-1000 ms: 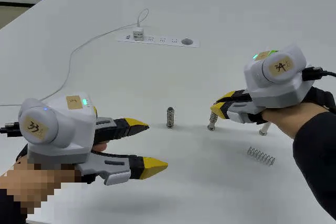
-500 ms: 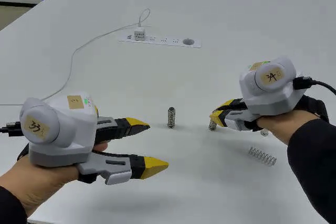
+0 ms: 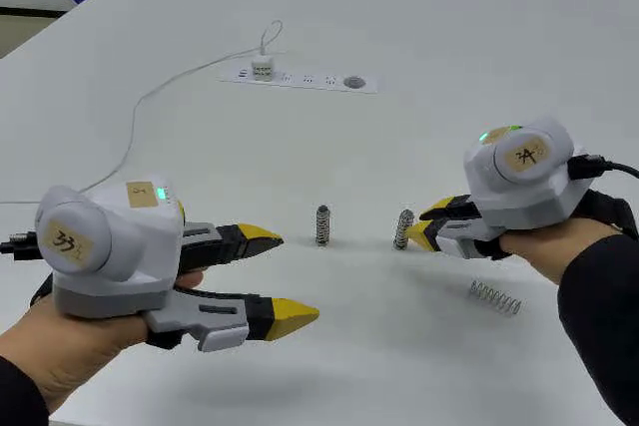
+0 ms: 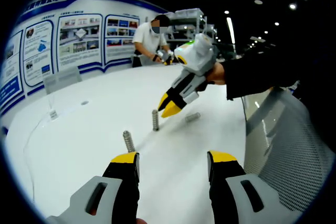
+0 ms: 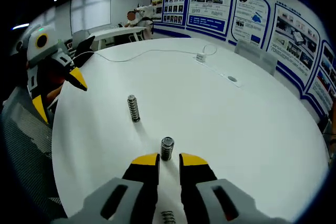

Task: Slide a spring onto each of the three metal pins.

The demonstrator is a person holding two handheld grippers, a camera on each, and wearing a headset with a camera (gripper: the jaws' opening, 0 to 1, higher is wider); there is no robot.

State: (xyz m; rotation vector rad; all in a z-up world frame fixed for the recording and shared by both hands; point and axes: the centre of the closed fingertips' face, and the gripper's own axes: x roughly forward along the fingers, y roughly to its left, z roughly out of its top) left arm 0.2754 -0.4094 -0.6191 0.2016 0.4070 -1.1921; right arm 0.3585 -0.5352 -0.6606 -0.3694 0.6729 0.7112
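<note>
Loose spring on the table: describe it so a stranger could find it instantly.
On the white table, look nearer the person than the right gripper. The loose spring lies flat there; the left spring and the spring at the gripper's tips stand upright.

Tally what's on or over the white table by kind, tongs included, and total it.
Pins standing with a spring on: 2
Loose spring lying flat: 1
Power strip: 1
Charger plugged into it: 1
Tongs: 2, left tongs and right tongs
Total: 7
</note>
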